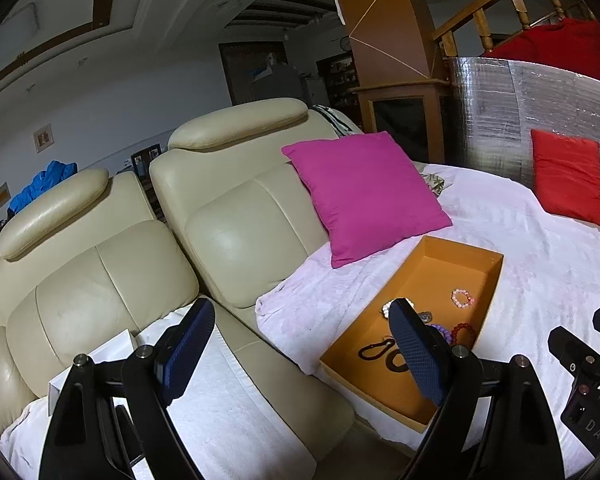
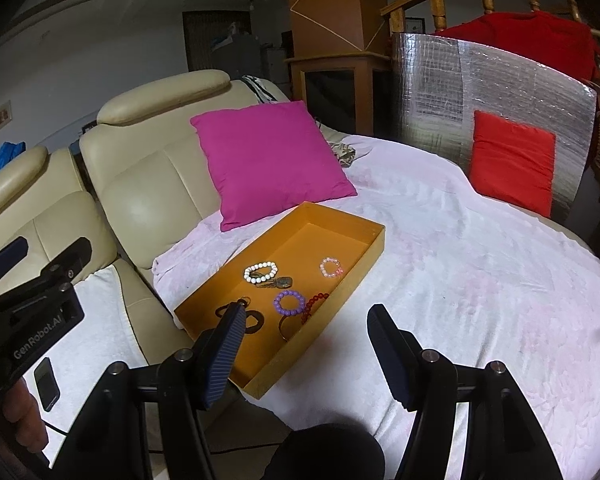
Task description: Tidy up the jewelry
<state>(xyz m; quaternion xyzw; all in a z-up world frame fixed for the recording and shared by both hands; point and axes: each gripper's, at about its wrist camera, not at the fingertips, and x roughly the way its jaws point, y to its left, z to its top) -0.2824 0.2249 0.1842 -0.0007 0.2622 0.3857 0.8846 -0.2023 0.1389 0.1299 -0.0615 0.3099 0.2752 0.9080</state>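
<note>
While both grippers hover with fingers spread and empty, I see the bracelets [image 2: 288, 302] lying in the orange tray [image 2: 364, 258], just ahead of my right gripper [image 2: 306, 354]. Left gripper [image 1: 302, 354] hangs left of it, likely on standby.

Both fisheye views are dimly and unevenly lit: the pale blanket [image 2: 440, 240] is washed bright, glare is caught on the silver foil panel [image 2: 432, 92], while the ceiling and corners are lost in dark vignetting. Straight lines are bowed near the edges; the background is rendered soft.
</note>
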